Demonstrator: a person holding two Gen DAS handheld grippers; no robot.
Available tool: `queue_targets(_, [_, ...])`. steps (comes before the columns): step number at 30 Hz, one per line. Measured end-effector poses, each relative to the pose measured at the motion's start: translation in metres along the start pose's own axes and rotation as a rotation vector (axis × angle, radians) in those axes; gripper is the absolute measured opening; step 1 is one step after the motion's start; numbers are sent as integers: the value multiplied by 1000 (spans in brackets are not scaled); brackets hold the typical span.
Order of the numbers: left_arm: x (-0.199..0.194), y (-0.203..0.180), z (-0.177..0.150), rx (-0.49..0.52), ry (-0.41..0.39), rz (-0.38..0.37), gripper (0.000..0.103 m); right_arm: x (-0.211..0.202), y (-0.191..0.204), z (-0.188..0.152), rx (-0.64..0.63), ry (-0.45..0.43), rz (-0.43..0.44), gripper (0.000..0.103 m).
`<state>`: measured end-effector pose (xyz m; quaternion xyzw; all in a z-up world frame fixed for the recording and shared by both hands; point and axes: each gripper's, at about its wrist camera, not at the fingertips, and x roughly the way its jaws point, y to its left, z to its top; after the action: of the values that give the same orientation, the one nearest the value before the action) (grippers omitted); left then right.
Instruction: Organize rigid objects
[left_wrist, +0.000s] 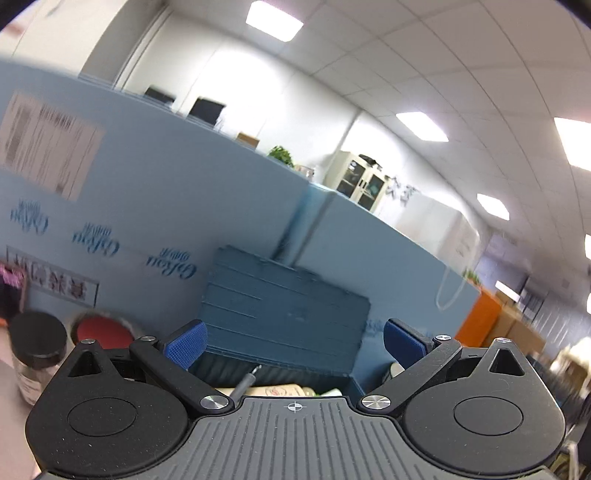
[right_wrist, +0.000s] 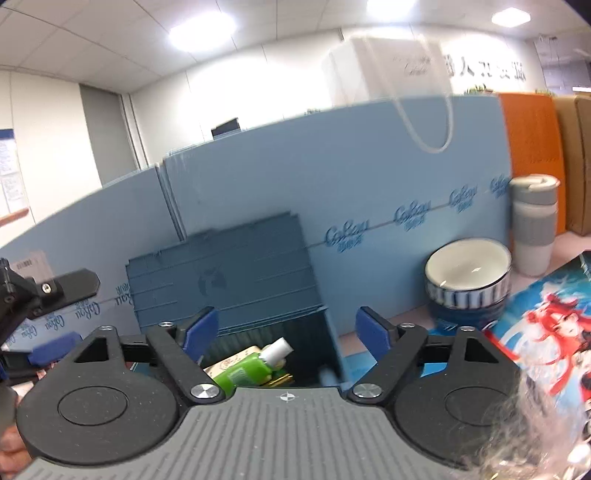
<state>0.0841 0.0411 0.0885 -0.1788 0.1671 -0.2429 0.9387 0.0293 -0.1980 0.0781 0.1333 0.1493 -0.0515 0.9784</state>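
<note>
Blue foam partition (left_wrist: 221, 206) behind; left gripper (left_wrist: 293, 343) spread wide, empty, facing ribbed blue plastic storage box (left_wrist: 284, 306) dead ahead. Right view: right gripper (right_wrist: 286, 330) likewise wide, holding nothing, green squeeze bottle (right_wrist: 243, 371) lying inside box below fingers, white cap pointing up-right.

The storage box (right_wrist: 229, 280) is dark blue. Inside it, the bottle (right_wrist: 243, 369) is bright green with a white cap. Right of the box, the bowl (right_wrist: 467, 284) is white inside, with blue-and-white stripes outside; the tumbler (right_wrist: 533, 225) is white and grey.
</note>
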Motion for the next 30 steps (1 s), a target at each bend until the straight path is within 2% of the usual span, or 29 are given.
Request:
queue_targets(3, [-16, -21, -7, 88, -20, 26, 103, -18, -6, -2, -15, -32, 6, 84])
queue_targets(8, [-40, -40, -22, 165, -49, 44, 103, -40, -11, -10, -2, -57, 66, 92])
queue_targets(10, [-45, -46, -31, 220, -59, 74, 103, -46, -11, -15, 0, -67, 80, 96])
queue_targets(13, [-48, -49, -42, 293, -91, 115, 103, -48, -10, -25, -24, -61, 84, 96])
queue_targets(18, [-52, -41, -48, 290, -164, 128, 103, -40, -10, -42, -51, -67, 74, 96])
queue_targets(23, [-46, -21, -65, 200, -301, 149, 103, -26, -9, -58, -92, -126, 61, 96])
queue_targets(27, [-35, -12, -85, 231, -367, 197, 103, -13, -11, -70, -74, -188, 38, 96])
queue_targets(30, [-34, -8, -96, 227, -416, 202, 103, -13, -11, -84, -72, -294, 8, 102])
